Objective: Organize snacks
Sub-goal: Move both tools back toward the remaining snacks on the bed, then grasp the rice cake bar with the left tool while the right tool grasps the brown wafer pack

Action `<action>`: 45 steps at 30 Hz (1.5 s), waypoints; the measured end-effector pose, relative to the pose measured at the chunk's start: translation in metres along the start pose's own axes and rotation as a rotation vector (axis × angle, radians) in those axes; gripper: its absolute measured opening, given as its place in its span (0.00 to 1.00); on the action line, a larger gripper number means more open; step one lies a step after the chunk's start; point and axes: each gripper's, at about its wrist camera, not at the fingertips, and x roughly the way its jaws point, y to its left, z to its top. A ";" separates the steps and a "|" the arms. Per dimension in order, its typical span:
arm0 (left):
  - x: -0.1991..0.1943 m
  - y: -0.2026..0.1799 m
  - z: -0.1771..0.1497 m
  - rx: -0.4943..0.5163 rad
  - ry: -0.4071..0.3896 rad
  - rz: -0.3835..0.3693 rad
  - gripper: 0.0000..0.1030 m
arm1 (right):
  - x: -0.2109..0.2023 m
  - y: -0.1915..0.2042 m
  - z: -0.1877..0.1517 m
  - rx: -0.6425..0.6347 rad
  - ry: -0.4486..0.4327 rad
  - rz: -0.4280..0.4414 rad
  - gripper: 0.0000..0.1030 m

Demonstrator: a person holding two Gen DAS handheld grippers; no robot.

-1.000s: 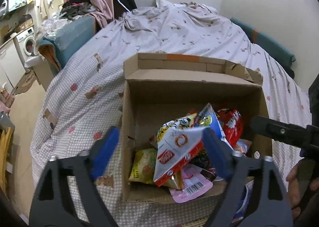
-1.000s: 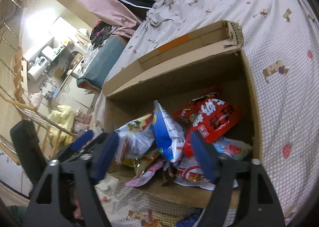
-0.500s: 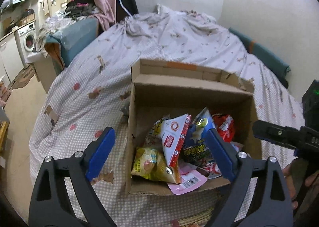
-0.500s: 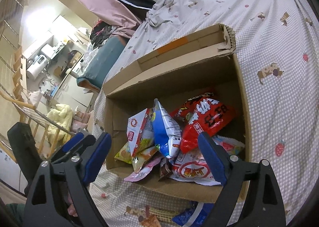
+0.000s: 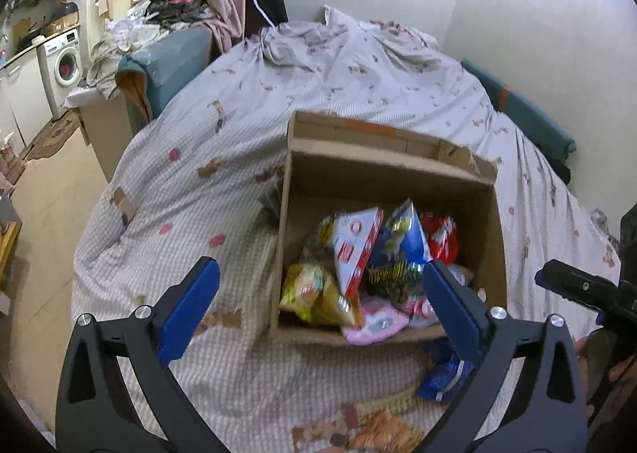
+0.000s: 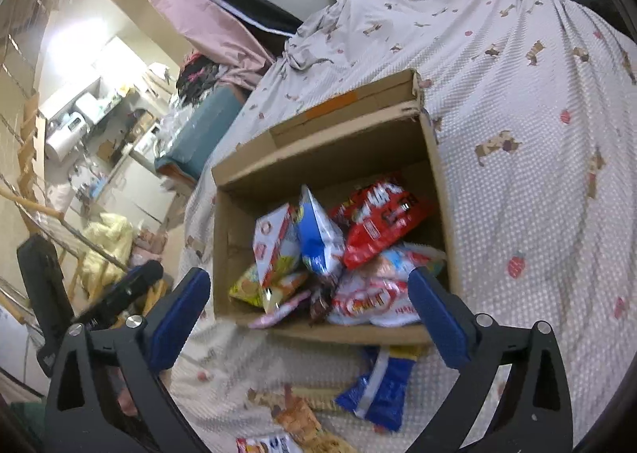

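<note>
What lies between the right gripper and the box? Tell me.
In the right wrist view, a blue packet lies on the bedspread between the open right gripper and the box, just below its near wall.

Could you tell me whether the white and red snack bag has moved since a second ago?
Yes. The white and red snack bag dropped between the jaws into the cardboard box.
</note>
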 end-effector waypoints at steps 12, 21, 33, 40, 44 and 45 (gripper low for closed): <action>0.007 -0.011 -0.072 0.177 0.348 -0.075 0.97 | -0.005 -0.020 -0.047 0.087 0.132 -0.049 0.99; 0.027 -0.030 -0.142 0.364 0.618 -0.112 0.94 | 0.004 -0.027 -0.066 0.073 0.224 -0.119 0.99; 0.058 -0.072 -0.202 0.535 0.796 -0.152 0.53 | 0.008 -0.027 -0.070 0.067 0.251 -0.134 0.99; 0.050 -0.067 -0.191 0.515 0.780 -0.159 0.31 | 0.014 -0.027 -0.071 0.065 0.272 -0.136 0.99; 0.028 -0.052 -0.165 0.445 0.724 -0.199 0.30 | 0.022 -0.024 -0.074 0.046 0.305 -0.144 0.99; 0.023 -0.048 -0.158 0.423 0.706 -0.205 0.30 | 0.025 -0.022 -0.076 0.037 0.320 -0.145 0.99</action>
